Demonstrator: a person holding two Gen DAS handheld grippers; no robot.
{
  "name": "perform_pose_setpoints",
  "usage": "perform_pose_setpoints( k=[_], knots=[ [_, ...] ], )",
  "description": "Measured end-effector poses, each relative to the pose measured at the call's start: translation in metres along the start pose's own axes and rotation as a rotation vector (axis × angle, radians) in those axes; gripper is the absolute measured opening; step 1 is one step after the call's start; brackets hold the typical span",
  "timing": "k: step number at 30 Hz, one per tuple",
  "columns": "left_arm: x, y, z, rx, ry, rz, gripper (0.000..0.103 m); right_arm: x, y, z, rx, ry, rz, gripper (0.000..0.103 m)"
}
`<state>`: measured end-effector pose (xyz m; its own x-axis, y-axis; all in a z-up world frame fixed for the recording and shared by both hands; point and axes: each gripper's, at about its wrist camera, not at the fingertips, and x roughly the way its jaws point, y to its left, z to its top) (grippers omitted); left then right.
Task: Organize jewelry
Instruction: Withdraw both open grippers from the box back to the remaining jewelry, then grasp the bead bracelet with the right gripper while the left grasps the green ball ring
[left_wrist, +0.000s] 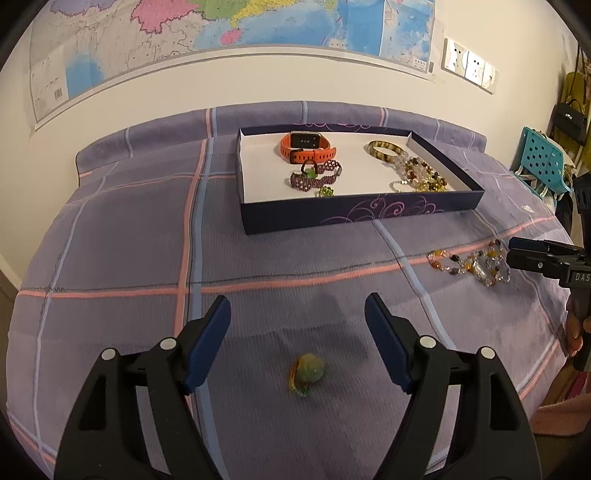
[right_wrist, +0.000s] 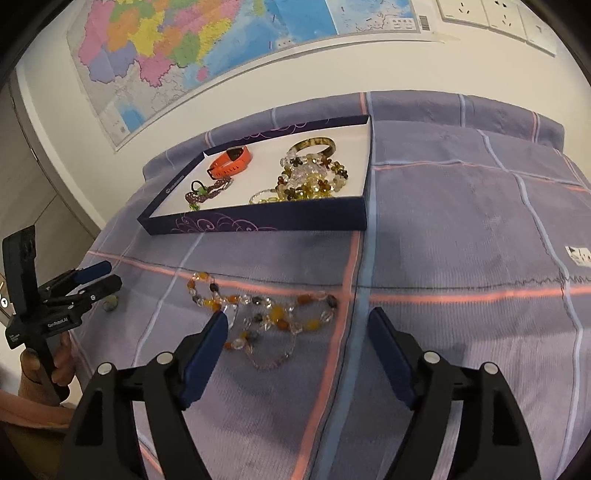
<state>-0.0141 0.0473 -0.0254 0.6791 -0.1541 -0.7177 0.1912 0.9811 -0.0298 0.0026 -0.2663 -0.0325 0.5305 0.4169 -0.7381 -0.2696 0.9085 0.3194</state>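
My left gripper (left_wrist: 297, 308) hangs spread wide over a small green pendant (left_wrist: 307, 373) on the bedspread (left_wrist: 110, 229). My right gripper (right_wrist: 297, 317) is spread too, and only its view shows the beaded necklace (right_wrist: 266, 314) fully, stretched left-to-right before the box (right_wrist: 258, 221).

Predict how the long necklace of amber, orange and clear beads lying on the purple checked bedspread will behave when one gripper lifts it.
The amber, orange and clear bead necklace lies in loose, crossing loops, so it is probably floppy and would dangle. Its thin chain end may snag or tangle. The glossy beads look slippery; the open right gripper might pinch a bead and lose it.
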Motion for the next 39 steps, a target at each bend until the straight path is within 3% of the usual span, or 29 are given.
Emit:
perform_pose_setpoints(
  k=[22, 27, 33, 39],
  knots=[
    [-0.003, -0.008, -0.016, 0.024, 0.026, -0.028, 0.074, 0.024, 0.051, 0.002, -0.144, 0.053, -0.002, 0.083],
    [-0.002, -0.007, -0.015, 0.020, 0.025, -0.033, 0.074, 0.033, 0.062, 0.005, -0.191, 0.071, -0.050, 0.082],
    [-0.001, -0.006, -0.015, 0.018, 0.028, -0.037, 0.073, 0.037, 0.066, 0.006, -0.246, 0.075, -0.135, 0.062],
    [0.000, -0.007, -0.017, 0.017, 0.038, -0.040, 0.073, 0.030, 0.054, 0.007, -0.217, 0.056, -0.146, 0.030]
  ],
)
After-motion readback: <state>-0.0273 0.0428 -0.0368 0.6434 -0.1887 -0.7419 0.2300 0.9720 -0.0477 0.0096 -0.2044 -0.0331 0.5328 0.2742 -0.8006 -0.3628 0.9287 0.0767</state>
